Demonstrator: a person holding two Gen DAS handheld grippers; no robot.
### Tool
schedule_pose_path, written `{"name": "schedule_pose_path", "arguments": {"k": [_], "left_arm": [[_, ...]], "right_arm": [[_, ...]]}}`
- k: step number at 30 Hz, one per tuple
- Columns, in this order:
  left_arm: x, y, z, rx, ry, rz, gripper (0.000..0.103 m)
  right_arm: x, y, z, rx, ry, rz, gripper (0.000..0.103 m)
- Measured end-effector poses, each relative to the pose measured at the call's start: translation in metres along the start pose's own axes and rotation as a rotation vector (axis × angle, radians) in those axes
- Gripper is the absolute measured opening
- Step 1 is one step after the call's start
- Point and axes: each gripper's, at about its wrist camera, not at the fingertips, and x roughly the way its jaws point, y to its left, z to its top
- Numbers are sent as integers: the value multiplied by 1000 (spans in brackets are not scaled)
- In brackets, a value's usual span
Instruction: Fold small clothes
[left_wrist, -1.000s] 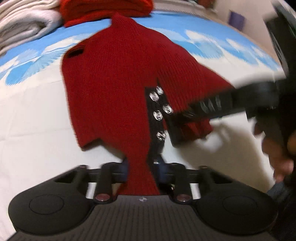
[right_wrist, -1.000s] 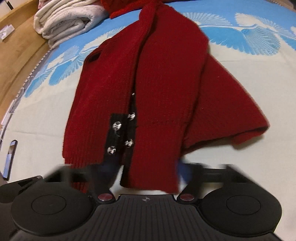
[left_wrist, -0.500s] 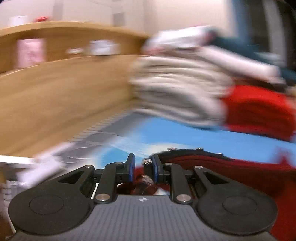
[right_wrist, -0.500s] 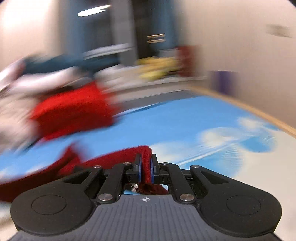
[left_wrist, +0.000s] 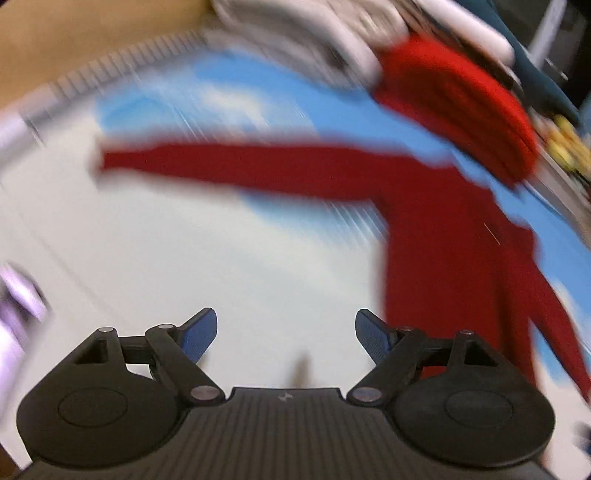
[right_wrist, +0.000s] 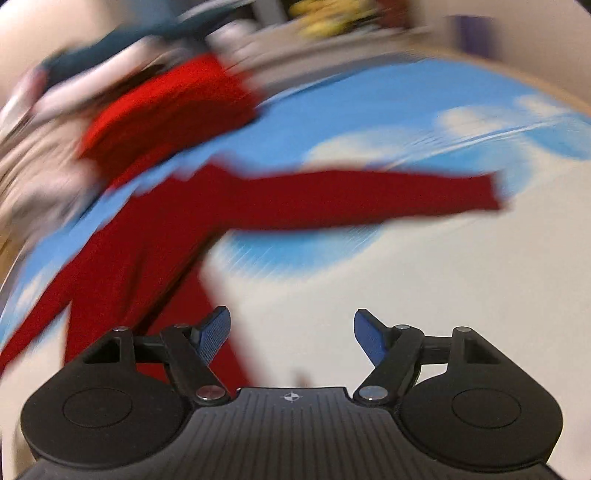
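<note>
A small dark red knit cardigan (left_wrist: 443, 251) lies spread on the blue and white bedsheet (left_wrist: 258, 277), one sleeve stretched out to the left. In the right wrist view the cardigan (right_wrist: 155, 251) lies at the left with its other sleeve stretched right. My left gripper (left_wrist: 284, 332) is open and empty above bare sheet, left of the cardigan's body. My right gripper (right_wrist: 291, 332) is open and empty, just right of the body. Both views are motion-blurred.
A bright red folded garment (left_wrist: 454, 107) lies beyond the cardigan, next to a stack of pale folded blankets (left_wrist: 314, 33). A wooden headboard (left_wrist: 74, 33) runs along the far left. The red garment also shows in the right wrist view (right_wrist: 166, 107).
Both grippers were shut on the cardigan's edge and have let it go. The cardigan now lies flat with its sleeves spread, and both grippers have pulled back.
</note>
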Motion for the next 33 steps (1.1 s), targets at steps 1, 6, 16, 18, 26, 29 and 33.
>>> {"name": "schedule_pose_path", "arguments": {"k": [1,6,16,18,26,29,33], "left_arm": [[-1,-8,-20,-8,55,-46,86],[11,-26,-79,-77,118,-63,97],[43,-58,-105,78,184,-178,101],[39,-63,-106,125,165,-179,80],[16,-45,-69,110,72,-142,24],[17,-20,-58,85,121,-126,24],[17,8,-56,163,192,-129,26]], "right_arm": [[0,21,-10,-74,32,28,76],[-3,92,-39,-330,11,44,79],[43,109,-62,-651,13,-221,56],[41,96,-46,-545,36,-196,18],[-16,-13,31,94,-107,-70,14],[-25,-71,26,379,-35,3,12],[-43,-109,-19,596,63,59,12]]}}
